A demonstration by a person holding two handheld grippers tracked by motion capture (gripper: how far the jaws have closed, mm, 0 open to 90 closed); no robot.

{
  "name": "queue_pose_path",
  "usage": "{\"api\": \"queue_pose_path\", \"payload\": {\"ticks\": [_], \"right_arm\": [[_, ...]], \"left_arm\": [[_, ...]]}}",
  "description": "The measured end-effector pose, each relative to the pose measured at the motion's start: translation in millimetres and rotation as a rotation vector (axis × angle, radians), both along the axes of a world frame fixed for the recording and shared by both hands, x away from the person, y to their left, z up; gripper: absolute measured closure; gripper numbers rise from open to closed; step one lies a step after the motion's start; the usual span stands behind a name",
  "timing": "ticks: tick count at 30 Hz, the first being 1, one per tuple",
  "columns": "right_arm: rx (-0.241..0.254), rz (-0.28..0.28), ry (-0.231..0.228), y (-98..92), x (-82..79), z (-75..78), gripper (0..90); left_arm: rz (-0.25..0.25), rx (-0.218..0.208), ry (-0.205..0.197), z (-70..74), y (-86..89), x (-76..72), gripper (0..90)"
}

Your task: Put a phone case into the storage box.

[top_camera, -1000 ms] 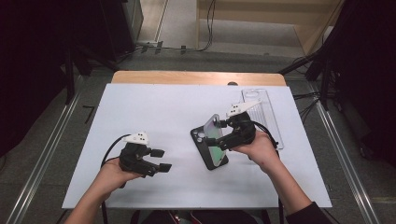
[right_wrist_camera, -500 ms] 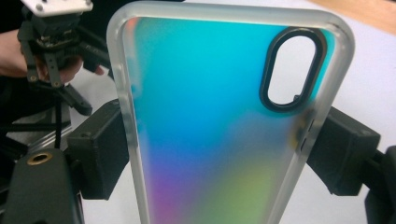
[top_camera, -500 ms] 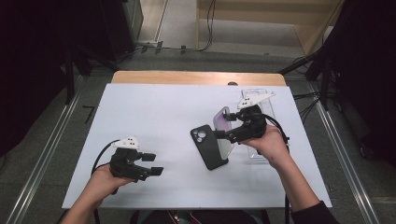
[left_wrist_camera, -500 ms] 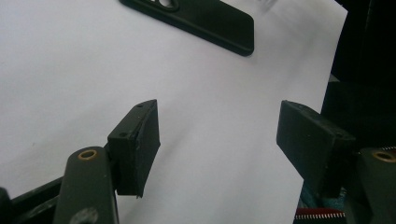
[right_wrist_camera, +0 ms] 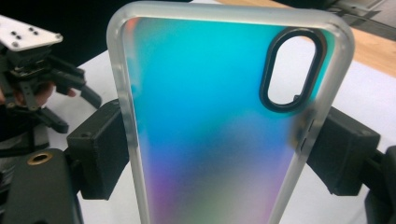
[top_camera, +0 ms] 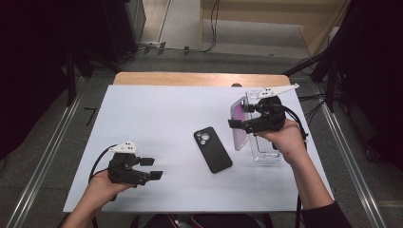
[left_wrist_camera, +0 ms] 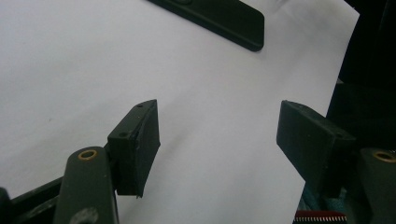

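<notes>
right gripper (top_camera: 237,124), high view: raised over the right side of the white table (top_camera: 157,109), jaws clamped on the two long edges of an iridescent phone case (top_camera: 239,124) with a frosted rim, held upright and clear of the surface. right gripper view: the case (right_wrist_camera: 215,121) stands between the two pads, its oval camera cutout at upper right. a black phone (top_camera: 213,149) lies face down at mid-table, just left of the case. a clear plastic box (top_camera: 264,153) rests under the right hand. left gripper (top_camera: 153,168): near the front left edge, jaws wide apart and holding nothing.
</notes>
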State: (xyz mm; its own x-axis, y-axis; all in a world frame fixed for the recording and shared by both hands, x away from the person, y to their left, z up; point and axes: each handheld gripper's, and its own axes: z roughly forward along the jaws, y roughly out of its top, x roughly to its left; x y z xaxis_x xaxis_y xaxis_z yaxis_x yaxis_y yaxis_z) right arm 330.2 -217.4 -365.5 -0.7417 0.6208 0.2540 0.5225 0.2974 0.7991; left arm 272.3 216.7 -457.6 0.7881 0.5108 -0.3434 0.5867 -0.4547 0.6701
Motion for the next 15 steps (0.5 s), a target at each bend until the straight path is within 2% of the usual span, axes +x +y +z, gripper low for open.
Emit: {"api": "queue_pose_path", "payload": {"ticks": [4,8,15], "right_arm": [[0.019,-0.045,-0.013,-9.2,1.9,3.0,14.8],[0.009,-0.088,-0.026,-16.3,3.6,3.3,14.8],[0.019,-0.205,-0.015,-29.7,5.5,4.0,14.8]], "left_arm": [[0.014,-0.004,0.002,-0.3,1.1,-0.8,30.5],[0.014,-0.010,0.001,0.7,0.7,-1.7,30.5],[0.021,-0.008,0.006,0.0,1.6,-0.5,30.5]]}}
